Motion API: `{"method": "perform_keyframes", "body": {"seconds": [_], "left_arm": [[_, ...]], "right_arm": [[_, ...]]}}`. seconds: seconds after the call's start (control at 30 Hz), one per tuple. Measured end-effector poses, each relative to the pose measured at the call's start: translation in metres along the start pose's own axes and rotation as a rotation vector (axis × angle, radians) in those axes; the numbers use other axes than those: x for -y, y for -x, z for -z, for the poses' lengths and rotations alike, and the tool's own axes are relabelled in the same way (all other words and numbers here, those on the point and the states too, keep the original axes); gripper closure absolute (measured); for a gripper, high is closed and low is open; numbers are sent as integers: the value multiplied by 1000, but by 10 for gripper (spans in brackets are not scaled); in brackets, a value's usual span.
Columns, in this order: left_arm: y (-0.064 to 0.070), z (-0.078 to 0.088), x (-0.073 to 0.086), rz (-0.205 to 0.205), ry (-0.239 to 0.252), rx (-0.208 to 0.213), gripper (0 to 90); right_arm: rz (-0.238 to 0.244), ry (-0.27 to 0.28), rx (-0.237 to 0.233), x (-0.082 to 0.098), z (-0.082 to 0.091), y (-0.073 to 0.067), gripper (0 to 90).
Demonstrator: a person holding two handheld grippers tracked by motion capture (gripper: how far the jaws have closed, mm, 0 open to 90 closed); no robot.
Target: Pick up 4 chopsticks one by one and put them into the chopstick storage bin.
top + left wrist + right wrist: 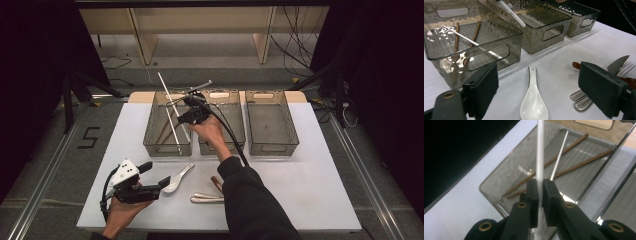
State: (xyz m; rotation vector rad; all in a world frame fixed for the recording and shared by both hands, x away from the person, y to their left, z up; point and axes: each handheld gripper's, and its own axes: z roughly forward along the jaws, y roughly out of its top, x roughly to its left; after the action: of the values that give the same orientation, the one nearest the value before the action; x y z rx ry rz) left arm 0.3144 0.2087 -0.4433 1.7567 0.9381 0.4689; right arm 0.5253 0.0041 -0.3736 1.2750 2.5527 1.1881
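- Left gripper [156,176]: jaws released and holding nothing, resting at the near left of the table [320,165], just beside one white spoon [533,105].
- Left bin [150,131]: holds two brown chopsticks [564,150] and one white chopstick [559,157].
- Right gripper [540,185]: clenched on a second white chopstick [540,150], held above the left bin; judged step: sorting it in; next move calls for lowering, then releasing.
- Count: three bins; two metal handles, one knife and one fork lie unsorted.
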Motion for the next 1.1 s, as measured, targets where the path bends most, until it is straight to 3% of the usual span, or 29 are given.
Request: {"method": "perform_keyframes", "body": {"seconds": [0.33,1.1], "left_arm": [[0,0,0,5,1,1,161],[1,0,0,4,3,3,161]], "right_arm": [[-1,-7,4,-5,-11,-7,844],[-25,-65,42,2,-33,-2,841]]}}
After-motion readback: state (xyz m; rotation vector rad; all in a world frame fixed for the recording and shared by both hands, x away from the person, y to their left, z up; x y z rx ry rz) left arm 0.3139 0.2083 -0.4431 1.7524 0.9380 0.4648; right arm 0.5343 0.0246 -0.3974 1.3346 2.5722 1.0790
